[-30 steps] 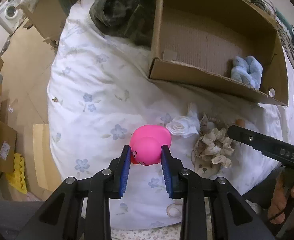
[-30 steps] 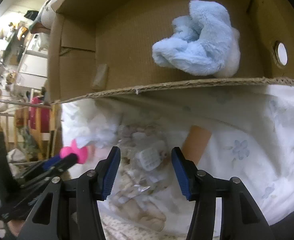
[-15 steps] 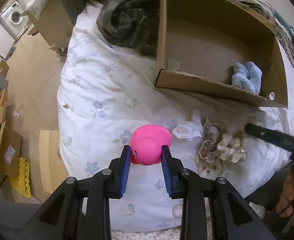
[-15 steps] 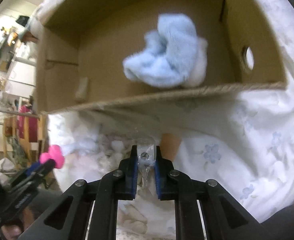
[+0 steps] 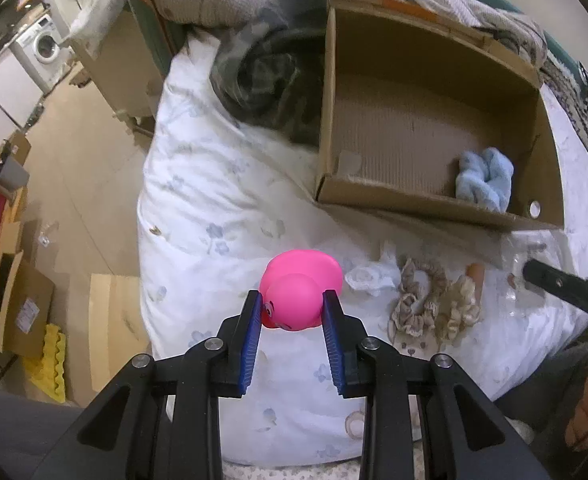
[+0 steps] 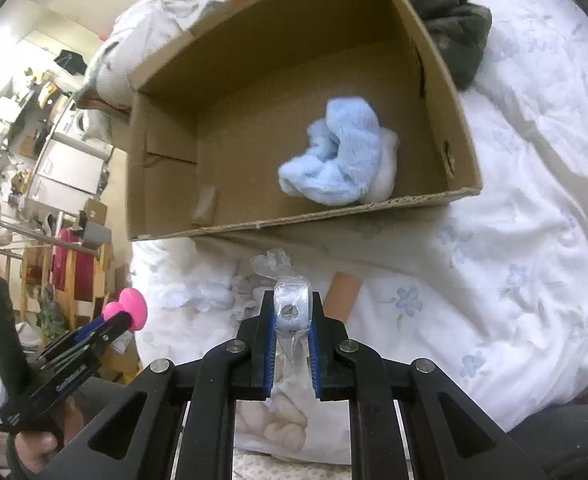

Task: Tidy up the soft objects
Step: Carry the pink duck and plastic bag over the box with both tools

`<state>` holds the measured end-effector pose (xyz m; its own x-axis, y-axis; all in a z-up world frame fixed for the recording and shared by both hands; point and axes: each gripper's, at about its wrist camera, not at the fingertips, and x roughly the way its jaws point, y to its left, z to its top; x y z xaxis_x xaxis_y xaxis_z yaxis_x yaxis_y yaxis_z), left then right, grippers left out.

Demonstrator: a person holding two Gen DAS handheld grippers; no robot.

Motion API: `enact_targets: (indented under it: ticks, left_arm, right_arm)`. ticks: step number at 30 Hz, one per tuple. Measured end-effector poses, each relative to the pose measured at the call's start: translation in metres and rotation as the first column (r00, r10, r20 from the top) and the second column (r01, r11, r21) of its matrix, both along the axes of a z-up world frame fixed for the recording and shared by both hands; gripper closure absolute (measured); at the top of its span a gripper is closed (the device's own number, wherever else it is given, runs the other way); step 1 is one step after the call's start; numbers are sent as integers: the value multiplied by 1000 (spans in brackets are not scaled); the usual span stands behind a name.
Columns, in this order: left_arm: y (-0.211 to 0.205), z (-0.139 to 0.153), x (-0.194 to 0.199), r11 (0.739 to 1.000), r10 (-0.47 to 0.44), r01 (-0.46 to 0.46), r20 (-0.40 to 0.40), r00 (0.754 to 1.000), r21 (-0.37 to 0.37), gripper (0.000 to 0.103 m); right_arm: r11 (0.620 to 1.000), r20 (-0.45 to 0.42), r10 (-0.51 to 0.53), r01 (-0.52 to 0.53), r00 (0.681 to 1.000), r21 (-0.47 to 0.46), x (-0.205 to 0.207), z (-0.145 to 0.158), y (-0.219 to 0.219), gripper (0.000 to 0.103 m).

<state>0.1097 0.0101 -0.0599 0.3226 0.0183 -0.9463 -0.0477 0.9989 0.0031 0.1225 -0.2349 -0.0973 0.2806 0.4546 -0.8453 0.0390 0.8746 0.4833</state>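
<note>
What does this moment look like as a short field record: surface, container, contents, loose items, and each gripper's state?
surface: bed with white floral duvet
container: open cardboard box resting on the duvet
contents: one light blue plush item
loose items: white fabric rose and beige scrunchies on the duvet, outside the box
left gripper: shut on pink rubber duck
right gripper: shut on small plastic-wrapped item, in front of the box
</note>
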Motion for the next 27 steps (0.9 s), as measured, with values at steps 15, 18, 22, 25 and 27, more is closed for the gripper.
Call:
enact_targets:
  ticks: [15,18,22,25,27]
  left_arm:
    - [-7,62,9,999,17,-25,203,979,35,76]
    - [-14,70,14,999,-3,-8,219,976,50,76]
    - [-18,79,27,999,-21,9,238,971,51,76]
    - [-21,83,38,999,-28,17,244,969,46,76]
    - [-26,85,45,998,-39,28,250,968,49,76]
  right_arm:
    - [999,179,39,-44,983,28,-20,75,-17,87]
    - [998,188,35,-44,982,44,-15,77,-23,87]
    - [998,209,33,-43,977,43,-4,81,-24,87]
    - [998,221,33,-43,975,43,3,85,-25,87]
    - [998,233,33,-43,972,37,9,87,-26,87]
